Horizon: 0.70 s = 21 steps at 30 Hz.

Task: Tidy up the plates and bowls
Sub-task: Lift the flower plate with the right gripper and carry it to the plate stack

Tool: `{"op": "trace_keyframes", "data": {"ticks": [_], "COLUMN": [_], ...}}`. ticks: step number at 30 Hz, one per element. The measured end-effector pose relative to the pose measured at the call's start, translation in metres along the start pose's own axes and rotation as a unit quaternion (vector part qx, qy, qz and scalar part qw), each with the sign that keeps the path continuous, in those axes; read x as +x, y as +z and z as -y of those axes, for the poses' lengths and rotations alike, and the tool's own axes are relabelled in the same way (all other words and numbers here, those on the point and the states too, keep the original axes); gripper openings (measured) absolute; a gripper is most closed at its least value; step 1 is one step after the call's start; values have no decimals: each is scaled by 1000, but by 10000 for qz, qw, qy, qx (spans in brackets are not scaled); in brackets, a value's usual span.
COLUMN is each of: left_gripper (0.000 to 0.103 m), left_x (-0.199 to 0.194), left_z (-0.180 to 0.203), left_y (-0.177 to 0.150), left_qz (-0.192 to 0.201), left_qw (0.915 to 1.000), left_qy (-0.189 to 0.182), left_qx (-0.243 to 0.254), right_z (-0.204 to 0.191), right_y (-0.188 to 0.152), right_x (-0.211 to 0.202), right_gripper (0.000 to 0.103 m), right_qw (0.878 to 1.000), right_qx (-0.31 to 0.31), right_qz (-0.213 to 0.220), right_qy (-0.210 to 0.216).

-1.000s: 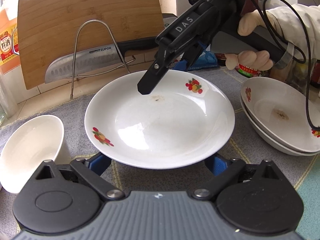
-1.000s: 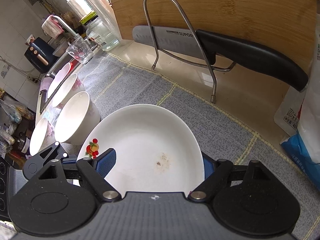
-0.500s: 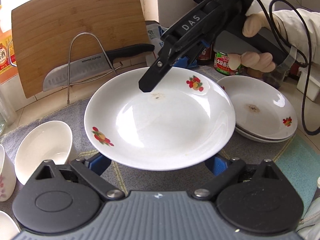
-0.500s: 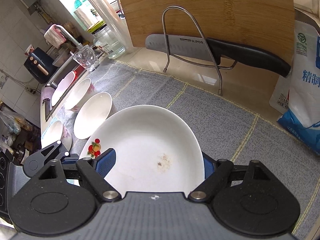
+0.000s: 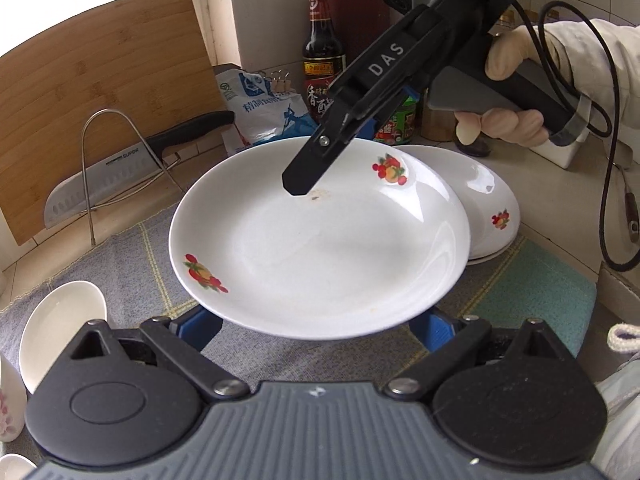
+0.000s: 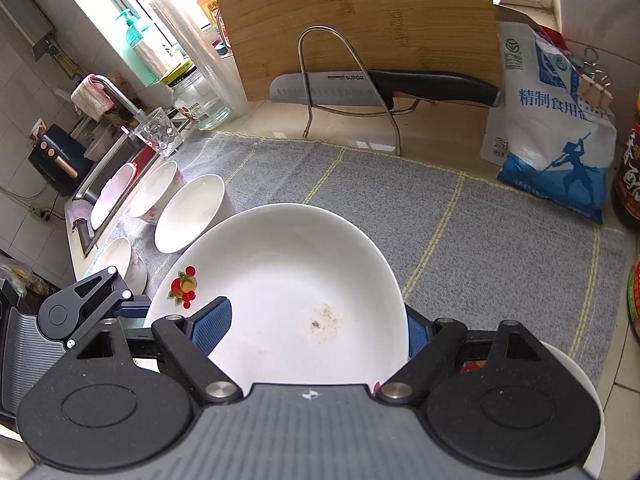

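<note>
A white plate with fruit prints [image 5: 320, 248] is held in the air above the grey mat. My left gripper [image 5: 316, 330] sits under its near rim, the blue pads wide apart beneath it. My right gripper [image 5: 296, 188] reaches in from the far side, one finger over the rim. In the right wrist view the plate [image 6: 292, 292] lies between the right gripper's [image 6: 316, 326] blue pads, which grip its edge. A stack of matching plates [image 5: 488, 204] rests at the right, partly behind the held plate. White bowls [image 6: 188, 212] stand in a row at the left.
A bamboo cutting board [image 5: 100, 92] leans at the back with a knife [image 5: 132, 164] in a wire rack. A salt bag [image 5: 264, 108], sauce bottle [image 5: 322, 52] and jars stand at the back right. A glass [image 6: 158, 136] and sink lie far left.
The held plate and both grippers have moved right toward the stack of plates. The bowls have slid further left in view.
</note>
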State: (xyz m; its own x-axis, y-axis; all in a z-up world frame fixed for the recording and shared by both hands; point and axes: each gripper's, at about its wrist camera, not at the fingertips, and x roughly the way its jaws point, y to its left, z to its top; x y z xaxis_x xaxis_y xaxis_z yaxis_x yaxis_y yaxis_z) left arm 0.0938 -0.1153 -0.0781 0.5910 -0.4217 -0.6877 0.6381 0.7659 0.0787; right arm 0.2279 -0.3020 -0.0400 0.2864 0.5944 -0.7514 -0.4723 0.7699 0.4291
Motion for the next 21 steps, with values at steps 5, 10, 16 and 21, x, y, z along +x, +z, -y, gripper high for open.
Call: {"op": "trace_keyframes", "data": {"ticks": [5, 10, 16, 21], "left_gripper": [98, 98, 98, 98], "left_x": [5, 16, 30, 38], "left_z": [14, 30, 46, 61], "left_y": [7, 17, 25, 28], "left_qz": [10, 21, -34, -89], "left_qw": [9992, 9967, 9929, 9905], "left_qy": [-307, -648, -988, -1116], "left_qx": [247, 484, 669, 804], "right_z": [10, 23, 40, 53], "right_y": [-21, -44, -68, -82], "right_x": [-23, -42, -57, -63], "right_gripper": [90, 90, 90, 90], "right_qw": [9993, 9969, 9932, 9905], "right_qx": [254, 535, 845, 1039], "right_qz": [179, 312, 368, 415], "right_qy": [-217, -475, -706, -796]}}
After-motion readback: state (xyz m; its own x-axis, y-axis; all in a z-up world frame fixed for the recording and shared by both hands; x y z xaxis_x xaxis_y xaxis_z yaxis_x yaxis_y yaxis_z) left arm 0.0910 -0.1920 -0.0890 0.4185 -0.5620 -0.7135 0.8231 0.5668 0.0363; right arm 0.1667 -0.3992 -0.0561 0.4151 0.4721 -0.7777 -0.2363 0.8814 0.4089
